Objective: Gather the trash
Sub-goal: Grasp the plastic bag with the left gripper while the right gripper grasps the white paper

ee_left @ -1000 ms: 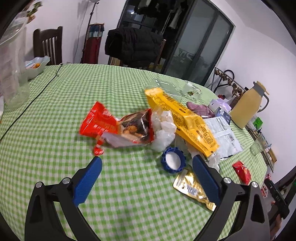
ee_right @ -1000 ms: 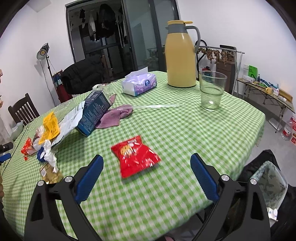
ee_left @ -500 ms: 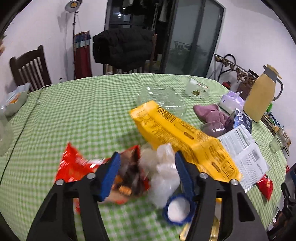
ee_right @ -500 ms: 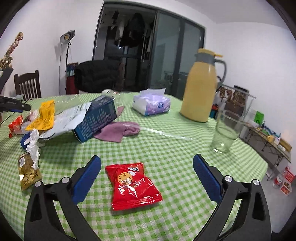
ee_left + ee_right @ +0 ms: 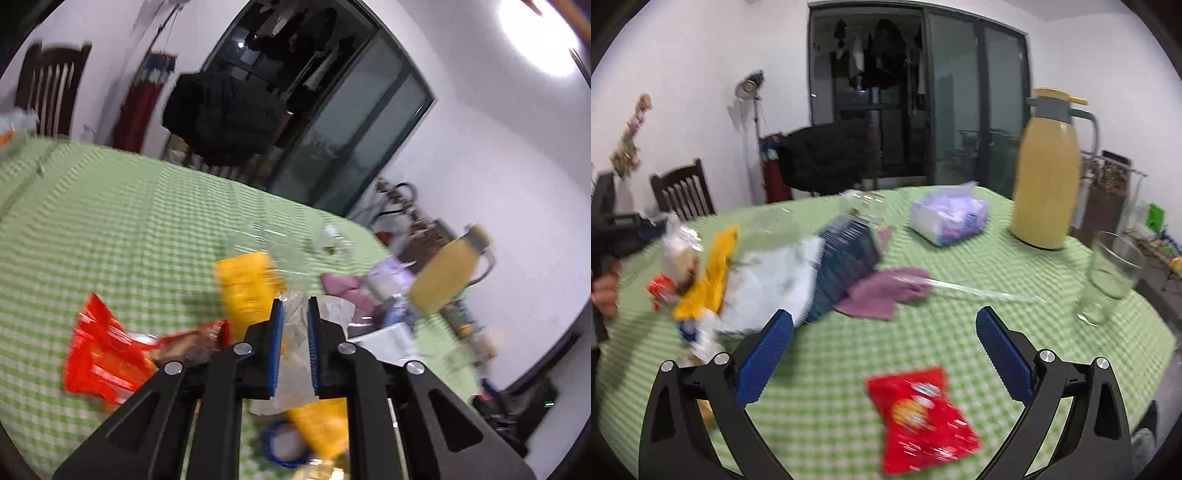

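Observation:
My left gripper [image 5: 294,306] is closing its jaws on a crumpled clear plastic wrapper [image 5: 295,332], which sits between the blue pads. Around it lie a red snack wrapper [image 5: 103,354], a yellow wrapper [image 5: 247,288] and a blue lid [image 5: 284,443] on the green checked table [image 5: 110,221]. In the right wrist view the clear plastic wrapper [image 5: 677,247] hangs raised from the left gripper [image 5: 659,229] above the pile. My right gripper [image 5: 884,317] stands open over a red snack packet [image 5: 919,417], not touching it.
A yellow thermos jug [image 5: 1047,177], a drinking glass [image 5: 1112,277], a tissue box [image 5: 949,218], a dark blue box [image 5: 846,266], a white bag [image 5: 779,284] and a purple cloth [image 5: 882,291] are on the table. A wooden chair [image 5: 683,195] stands behind it.
The left gripper moved forward into the trash pile and closed from wide open onto the clear plastic. The right gripper swung left over the red packet and stayed open.

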`<state>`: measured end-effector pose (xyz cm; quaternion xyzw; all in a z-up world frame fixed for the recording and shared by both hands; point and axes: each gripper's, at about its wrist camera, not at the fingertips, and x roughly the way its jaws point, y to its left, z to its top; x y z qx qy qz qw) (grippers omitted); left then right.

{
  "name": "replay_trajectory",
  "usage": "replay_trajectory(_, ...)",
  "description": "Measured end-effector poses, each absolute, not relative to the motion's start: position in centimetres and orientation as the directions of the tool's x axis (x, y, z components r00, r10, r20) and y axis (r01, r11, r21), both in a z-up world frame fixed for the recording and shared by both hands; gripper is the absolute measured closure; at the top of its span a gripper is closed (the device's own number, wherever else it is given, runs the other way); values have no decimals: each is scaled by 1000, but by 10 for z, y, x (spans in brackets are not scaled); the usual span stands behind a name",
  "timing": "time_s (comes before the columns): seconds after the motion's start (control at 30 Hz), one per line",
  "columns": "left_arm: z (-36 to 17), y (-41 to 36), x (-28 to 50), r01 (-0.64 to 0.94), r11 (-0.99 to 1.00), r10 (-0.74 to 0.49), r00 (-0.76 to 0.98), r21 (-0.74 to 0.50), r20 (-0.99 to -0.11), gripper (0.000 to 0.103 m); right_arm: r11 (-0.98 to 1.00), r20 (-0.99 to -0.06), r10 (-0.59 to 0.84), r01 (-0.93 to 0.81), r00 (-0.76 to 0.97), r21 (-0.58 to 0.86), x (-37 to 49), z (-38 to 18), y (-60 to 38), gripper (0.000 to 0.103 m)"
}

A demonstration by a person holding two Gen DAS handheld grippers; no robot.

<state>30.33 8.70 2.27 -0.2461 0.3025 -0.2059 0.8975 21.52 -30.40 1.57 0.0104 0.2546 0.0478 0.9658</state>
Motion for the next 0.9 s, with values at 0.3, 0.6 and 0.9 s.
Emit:
replay_trajectory(0.3, 22, 103, 298, 211, 770, -526, 744, -602, -412, 93, 945, -497, 313, -318, 809, 78, 246, 32, -220, 25)
replay_trajectory(0.6, 10, 95, 301, 217, 781, -536, 713, -585, -452, 93, 926, -596, 278, -375, 754, -43, 281, 13, -147, 42)
replay_trajectory(0.9, -12, 71, 311, 197, 841, -487, 683, -504, -545, 92, 983, -610, 129, -182, 782, -25, 279, 9, -218, 42)
